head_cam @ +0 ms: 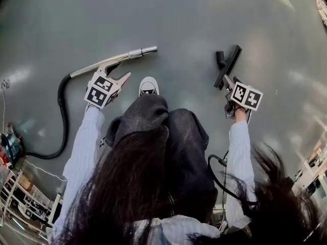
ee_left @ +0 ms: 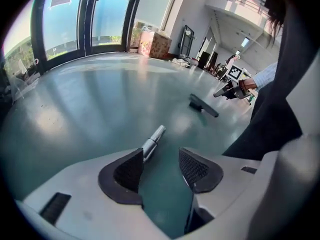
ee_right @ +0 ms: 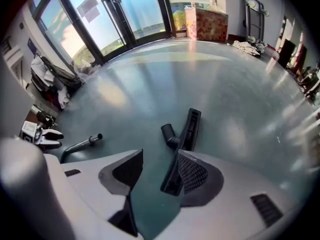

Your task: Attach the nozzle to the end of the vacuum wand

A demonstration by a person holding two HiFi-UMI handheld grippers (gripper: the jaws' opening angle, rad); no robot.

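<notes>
The vacuum wand (head_cam: pixel 115 59) is a silver tube lying on the grey floor, with a black hose (head_cam: pixel 62 117) at its rear end. My left gripper (head_cam: pixel 116 71) hovers over the wand's middle, jaws open and empty. In the left gripper view the wand's tip (ee_left: pixel 154 139) shows just beyond the left pad of my left gripper (ee_left: pixel 161 168). The black nozzle (head_cam: pixel 228 65) lies on the floor to the right. My right gripper (head_cam: pixel 226 81) is just above its near end, open. In the right gripper view the nozzle (ee_right: pixel 186 134) runs past the right pad of my right gripper (ee_right: pixel 159 171).
A white-toed shoe (head_cam: pixel 148 87) stands on the floor between wand and nozzle. The hose leads to the vacuum body (head_cam: pixel 10 147) at the left edge, next to a white rack (head_cam: pixel 20 198). Large windows and a cardboard box (ee_right: pixel 206 24) are far off.
</notes>
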